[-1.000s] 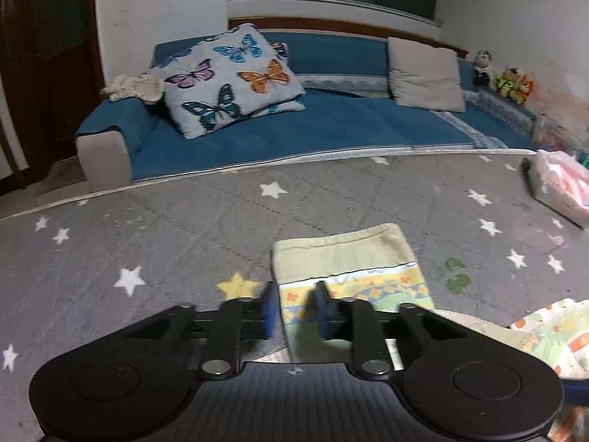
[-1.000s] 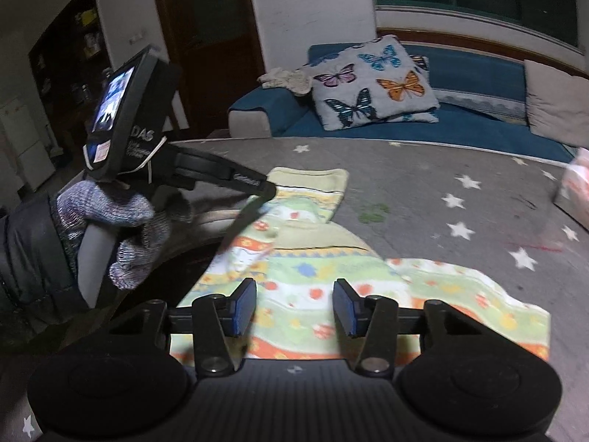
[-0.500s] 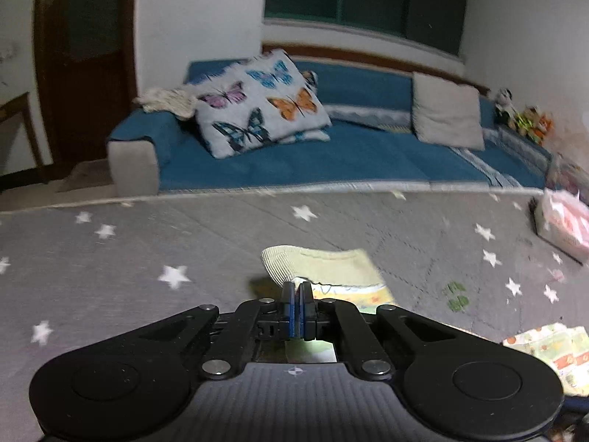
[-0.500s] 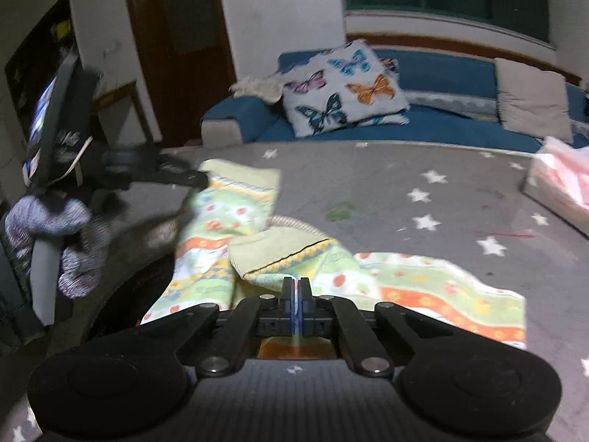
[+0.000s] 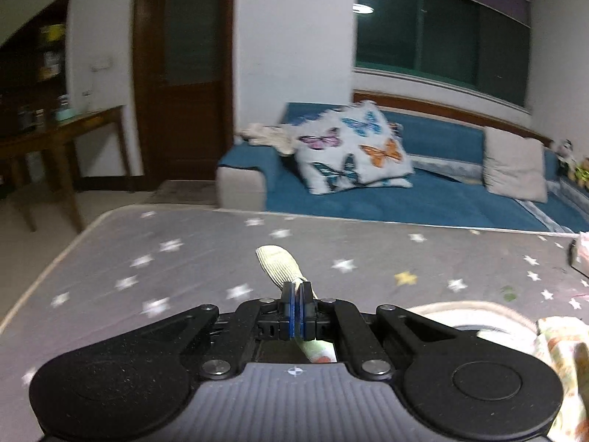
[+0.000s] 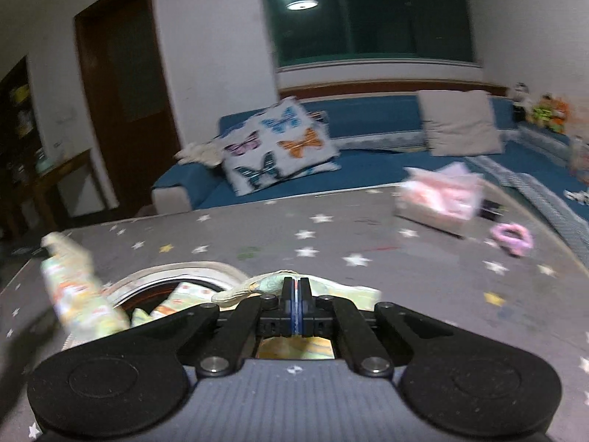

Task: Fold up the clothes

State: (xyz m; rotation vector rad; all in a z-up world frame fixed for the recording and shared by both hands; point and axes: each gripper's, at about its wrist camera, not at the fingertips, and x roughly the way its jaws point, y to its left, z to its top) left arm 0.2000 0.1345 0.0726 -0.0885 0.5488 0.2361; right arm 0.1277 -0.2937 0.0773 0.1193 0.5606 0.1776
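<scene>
Both grippers clamped on one garment, lifted off the mat.

Left gripper (image 5: 298,287): blue pads pressed together on the pale yellow-green ribbed cuff of a small printed cotton garment (image 5: 279,263); cuff sticks out past the tips, above the grey star-patterned mat (image 5: 184,254). Right gripper (image 6: 295,283): pads pinched on another pale ribbed edge of the garment (image 6: 257,283). Rest of the cloth hangs left, blurred. Blue sofa (image 6: 368,169) and butterfly-print cushion (image 6: 276,143) behind.

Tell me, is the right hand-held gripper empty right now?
No, the right hand-held gripper is shut on the patterned garment, whose pale ribbed edge sticks out past its tips.
</scene>
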